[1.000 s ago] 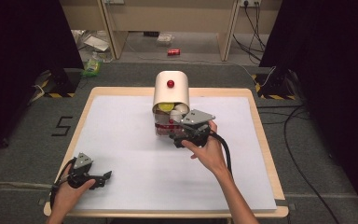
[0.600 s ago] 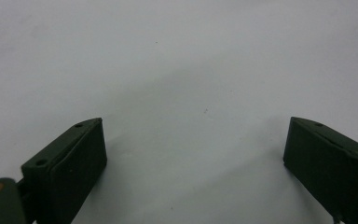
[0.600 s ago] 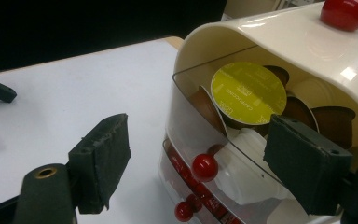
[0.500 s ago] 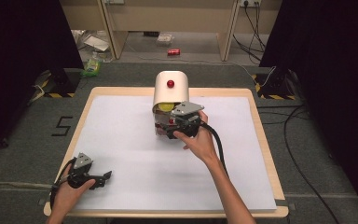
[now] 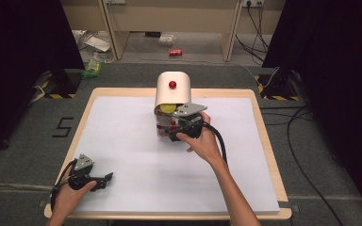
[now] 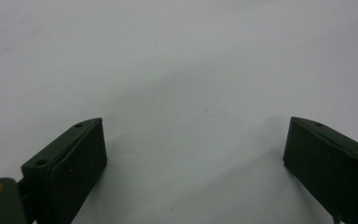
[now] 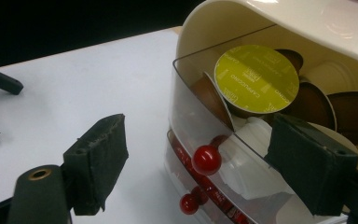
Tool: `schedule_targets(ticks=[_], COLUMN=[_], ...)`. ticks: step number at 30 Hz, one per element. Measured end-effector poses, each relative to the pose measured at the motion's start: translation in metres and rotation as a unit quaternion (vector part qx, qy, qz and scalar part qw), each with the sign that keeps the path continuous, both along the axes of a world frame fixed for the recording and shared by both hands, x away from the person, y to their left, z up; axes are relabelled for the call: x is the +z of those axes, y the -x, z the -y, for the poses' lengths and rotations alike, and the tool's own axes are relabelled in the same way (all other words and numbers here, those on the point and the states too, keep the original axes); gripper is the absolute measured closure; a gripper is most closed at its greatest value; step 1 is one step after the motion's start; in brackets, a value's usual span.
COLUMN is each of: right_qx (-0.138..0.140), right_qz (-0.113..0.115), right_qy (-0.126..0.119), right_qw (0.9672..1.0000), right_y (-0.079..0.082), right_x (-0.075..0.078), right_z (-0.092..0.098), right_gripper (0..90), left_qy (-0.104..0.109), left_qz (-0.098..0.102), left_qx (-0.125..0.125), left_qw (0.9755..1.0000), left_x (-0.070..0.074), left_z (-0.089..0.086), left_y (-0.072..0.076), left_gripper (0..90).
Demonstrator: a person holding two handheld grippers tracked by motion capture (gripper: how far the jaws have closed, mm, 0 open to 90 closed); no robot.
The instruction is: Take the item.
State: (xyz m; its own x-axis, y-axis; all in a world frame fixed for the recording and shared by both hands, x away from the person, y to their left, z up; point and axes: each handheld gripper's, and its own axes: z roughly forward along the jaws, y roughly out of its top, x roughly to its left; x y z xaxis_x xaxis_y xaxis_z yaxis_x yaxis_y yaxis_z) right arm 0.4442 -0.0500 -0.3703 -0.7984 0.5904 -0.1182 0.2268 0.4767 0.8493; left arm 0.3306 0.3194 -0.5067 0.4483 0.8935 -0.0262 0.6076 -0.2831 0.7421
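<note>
A cream capsule holder point(image 5: 172, 87) with a red knob on top stands at the back middle of the white sheet point(image 5: 122, 136). Its clear top drawer point(image 7: 191, 107) is pulled out and holds several coffee capsules, with a green-lidded one point(image 7: 256, 79) on top. My right gripper point(image 5: 172, 135) is at the drawer's front. Its jaws have just been opening and stand apart on either side of the drawer's red knob point(image 7: 206, 159), the pads clear of it. A second red knob point(image 7: 188, 204) sits lower down. My left gripper point(image 5: 107, 179) rests open at the front left with nothing between its jaws point(image 6: 193, 154).
The wooden table edge point(image 5: 268, 141) frames the sheet. Cables point(image 5: 306, 141) lie on the floor at the right, and a red can point(image 5: 175, 52) and litter lie beyond the table. The left gripper's fingertips point(image 7: 0, 81) show far off in the right gripper view.
My right gripper has shifted a little left and closer to the capsule holder's drawer. The left hand has stayed put.
</note>
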Motion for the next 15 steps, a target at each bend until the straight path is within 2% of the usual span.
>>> schedule_targets(ticks=[6,13,15], right_qx=[0.012,0.028,0.028], right_qz=[-0.01,-0.002,-0.004], right_qy=[0.009,0.029,0.023], right_qw=[0.9998,0.9992,0.9993], right_y=[0.006,0.023,0.028], right_x=[0.002,0.001,0.0], right_z=[0.002,0.004,0.004], right_gripper=[21.0,22.5,22.4], left_qy=[0.0,-0.001,-0.002], left_qz=[0.0,0.001,0.001], left_qx=[0.0,0.0,0.001], left_qw=[1.0,1.0,1.0], left_x=[0.0,0.0,0.0], left_z=[0.0,0.0,0.0], left_y=[0.0,0.0,0.0], left_gripper=[5.1,5.1,5.2])
